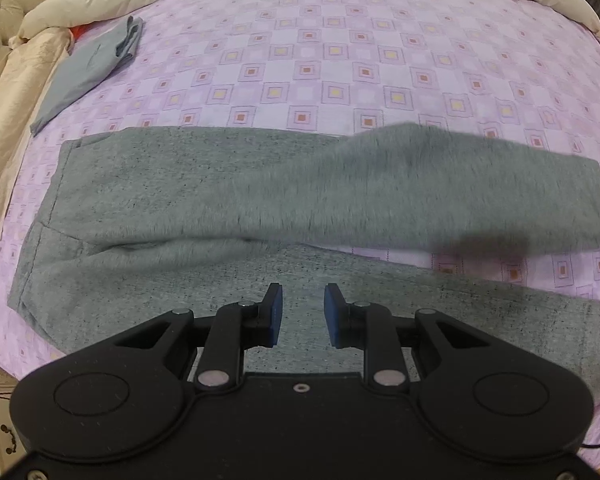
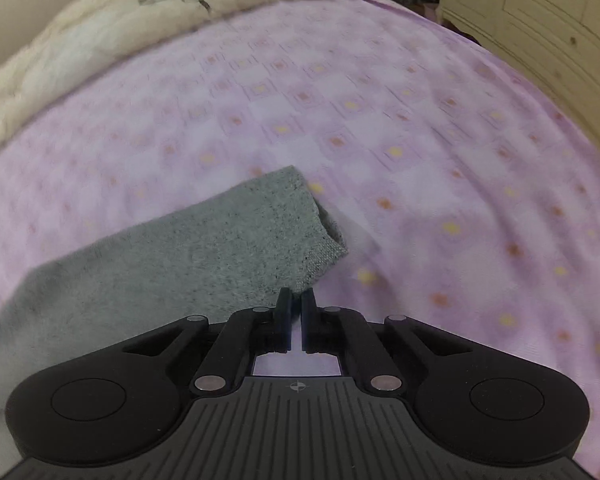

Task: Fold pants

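Pants (image 1: 228, 196) on bedsheet (image 1: 340, 52) (spread flat)

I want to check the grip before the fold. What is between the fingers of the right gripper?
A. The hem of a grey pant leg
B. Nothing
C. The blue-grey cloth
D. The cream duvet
A: the right gripper is closed on the edge of the grey pant leg near its hem.

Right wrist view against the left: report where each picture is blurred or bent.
Right wrist view: the bedsheet is smeared by motion, while the right gripper and the pant cuff stay sharp. Left wrist view: the sheet pattern is crisp, the far pant leg blurs toward the right edge, and fisheye bowing curves the bed.
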`<state>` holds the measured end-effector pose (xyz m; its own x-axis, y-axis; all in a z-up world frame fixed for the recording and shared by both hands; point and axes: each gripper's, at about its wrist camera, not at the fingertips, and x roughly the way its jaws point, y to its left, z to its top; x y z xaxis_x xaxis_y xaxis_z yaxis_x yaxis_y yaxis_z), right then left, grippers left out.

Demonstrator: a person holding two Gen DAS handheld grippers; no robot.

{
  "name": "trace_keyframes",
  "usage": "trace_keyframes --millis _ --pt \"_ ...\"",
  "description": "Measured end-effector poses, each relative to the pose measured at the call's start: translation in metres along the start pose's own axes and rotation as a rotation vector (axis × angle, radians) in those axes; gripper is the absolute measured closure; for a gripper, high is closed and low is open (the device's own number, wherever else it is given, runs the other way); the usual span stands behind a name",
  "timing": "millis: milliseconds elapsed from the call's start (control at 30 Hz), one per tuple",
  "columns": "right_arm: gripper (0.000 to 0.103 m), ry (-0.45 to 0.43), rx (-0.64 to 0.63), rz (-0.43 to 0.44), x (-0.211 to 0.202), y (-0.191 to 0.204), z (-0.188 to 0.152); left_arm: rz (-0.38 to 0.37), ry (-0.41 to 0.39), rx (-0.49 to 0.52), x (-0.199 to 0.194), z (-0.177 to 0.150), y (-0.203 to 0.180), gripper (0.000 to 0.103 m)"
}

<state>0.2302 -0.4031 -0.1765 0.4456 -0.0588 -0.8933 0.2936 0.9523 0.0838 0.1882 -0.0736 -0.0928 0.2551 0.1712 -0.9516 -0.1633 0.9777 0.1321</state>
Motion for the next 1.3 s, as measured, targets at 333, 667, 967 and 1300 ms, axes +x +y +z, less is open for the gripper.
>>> trace_keyframes --millis 333,667,967,1300 --pt "0.097 0.018 0.023 0.079 0.008 -0.009 -0.003 0.014 0.003 -0.021 0.007 -0.01 0.018 0.07" --pt "0.091 -0.079 -0.116 0.154 -0.04 0.005 -0.019 0.081 0.003 -0.042 0.021 -0.024 0.053 0.07" --pt "0.09 -0.001 -0.063 0.188 -0.05 0.034 -0.06 0.099 -0.002 -0.006 0.039 -0.026 0.098 0.07" --pt "0.089 -0.002 -0.135 0.234 -0.069 0.13 -0.088 0.099 -0.015 0.002 0.063 -0.017 0.175 0.069"
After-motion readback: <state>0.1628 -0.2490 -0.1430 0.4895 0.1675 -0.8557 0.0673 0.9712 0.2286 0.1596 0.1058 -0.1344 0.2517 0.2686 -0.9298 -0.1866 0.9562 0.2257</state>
